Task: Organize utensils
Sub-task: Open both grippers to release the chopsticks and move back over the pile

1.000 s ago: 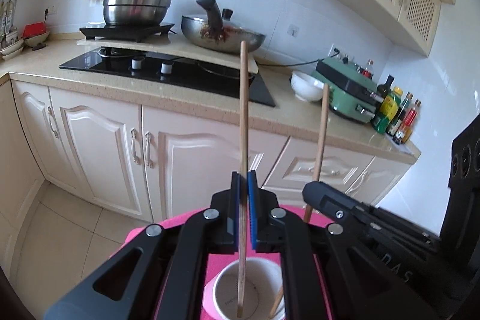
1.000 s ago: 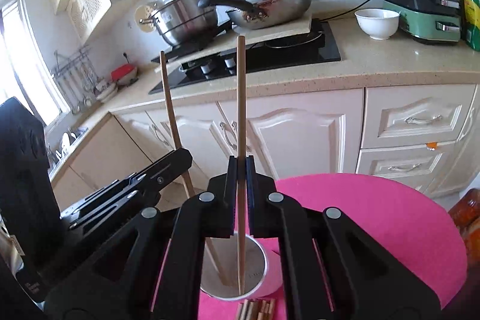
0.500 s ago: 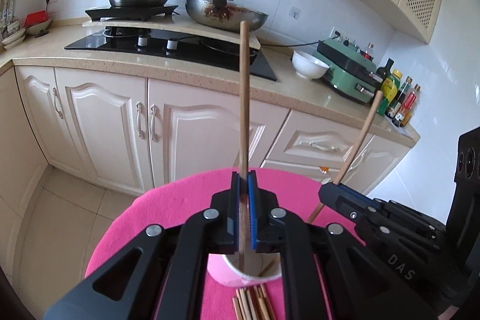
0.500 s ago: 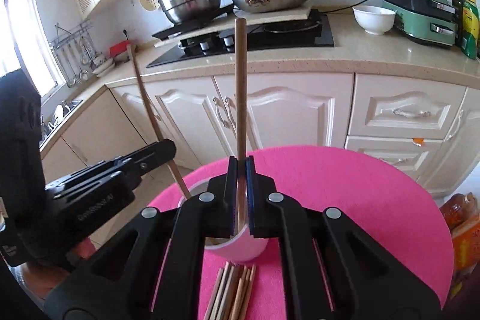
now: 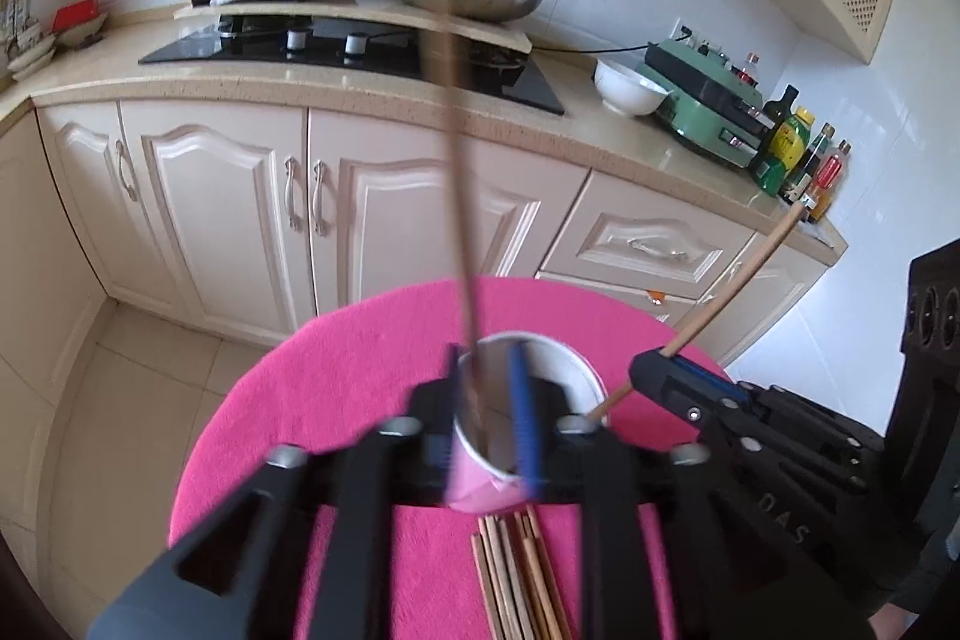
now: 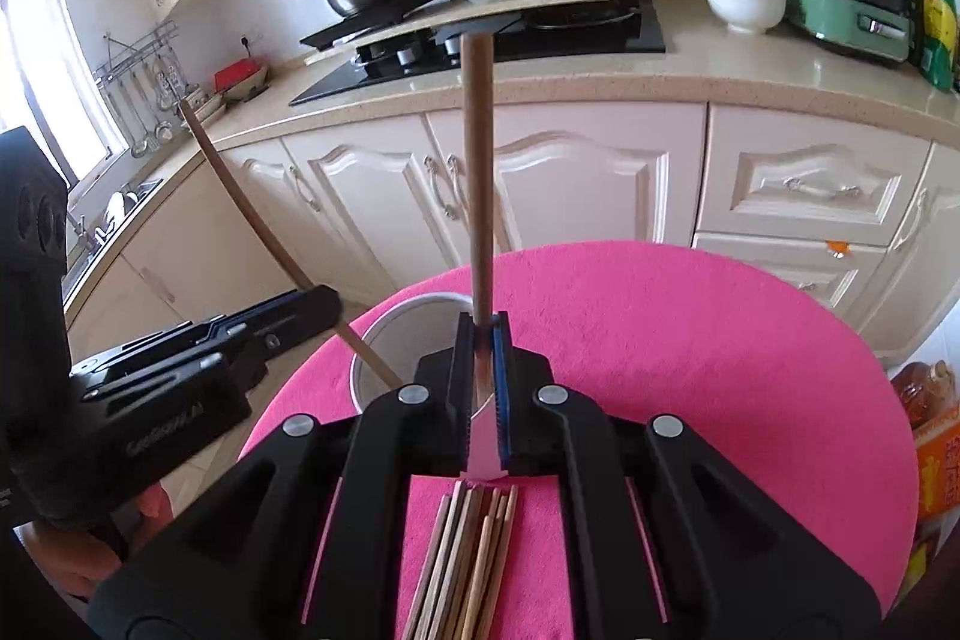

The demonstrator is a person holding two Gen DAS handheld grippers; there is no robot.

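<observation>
- Wooden chopstick, long and thin (image 5: 459,196), stands blurred in the left wrist view, tilted slightly, its lower end inside the white paper cup with pink outer wall (image 5: 555,370). Left gripper (image 5: 489,400) has its jaws spread with the stick loose between them, close to the left pad; a release, I judge.
- Risk here: the cup looks light, and the spread black fingers (image 5: 522,418) straddle its near rim. A careless pull back could clip the rim and tip cup and sticks onto the round pink felt mat (image 5: 336,400).
- Same view: right gripper (image 5: 651,370) comes in from the right, its second wooden chopstick (image 5: 738,280) slanting into the cup's far side. The two tools are close together and could knock one another.
- Loose bundle of wooden chopsticks (image 5: 516,568) lies flat on the mat just beside the cup, on the near side, not yet sorted.
- Right wrist view: right gripper (image 6: 480,388) has its jaws narrowly apart around an upright chopstick (image 6: 478,172); whether the pads grip it or have just let go, I cannot tell. If loosened early, the stick could topple against the rim.
- Cup (image 6: 384,334) sits partly hidden behind the fingers. Left gripper (image 6: 300,307) crowds its left edge, its stick (image 6: 270,244) leaning across the opening.
- Bundle (image 6: 468,556) lies directly under the tool. Cream cabinets and stove stand well apart, no obstruction.
</observation>
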